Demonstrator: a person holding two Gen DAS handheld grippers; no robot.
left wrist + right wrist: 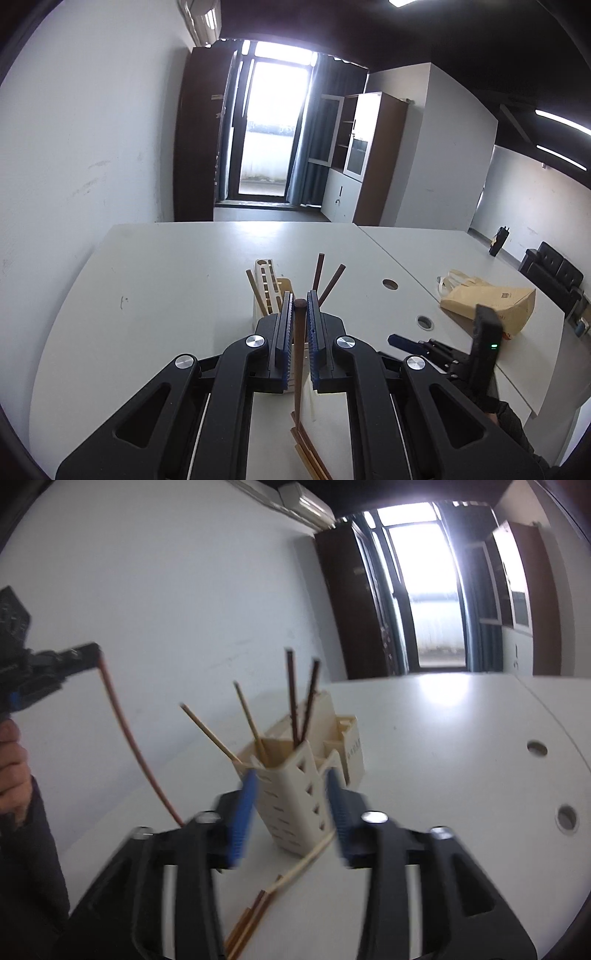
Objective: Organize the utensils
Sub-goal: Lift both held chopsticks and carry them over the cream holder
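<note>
A cream slotted utensil holder (295, 797) stands on the white table (443, 757) with several chopsticks (293, 698) upright in it; it also shows in the left wrist view (267, 288). My left gripper (299, 299) is shut on a reddish-brown chopstick (298, 354), lifted with its lower end near the table; the right wrist view shows that chopstick (125, 738) hanging from it at far left. My right gripper (291, 775) is open and empty, its blue pads (243, 812) either side of the holder. Loose chopsticks (258, 915) lie on the table in front.
A tan paper bag (491, 302) lies on the table at the right. Cable holes (389, 284) are set in the tabletop. A white wall runs along the left; a black sofa (554, 277) stands at far right.
</note>
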